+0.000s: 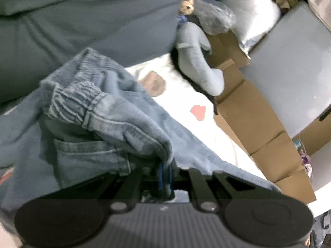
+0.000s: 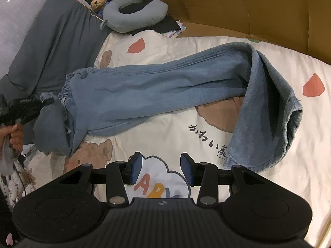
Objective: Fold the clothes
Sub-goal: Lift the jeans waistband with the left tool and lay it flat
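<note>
While denim hides its tips, left gripper fingers pinch jeans waistband, right gripper fingers half-open, holding nothing.

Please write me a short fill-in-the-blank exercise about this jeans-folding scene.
1. The left gripper is shut on the waistband end of the ____.
2. The right gripper hangs ____ above the printed sheet, holding nothing.
3. Beside the grey neck pillow sits a small teddy ____.

Missing words: jeans; open; bear

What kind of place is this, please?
Probably a bedroom, on a bed: a cartoon-printed sheet under the jeans, a grey pillow, and a neck pillow beside a teddy bear.
</note>
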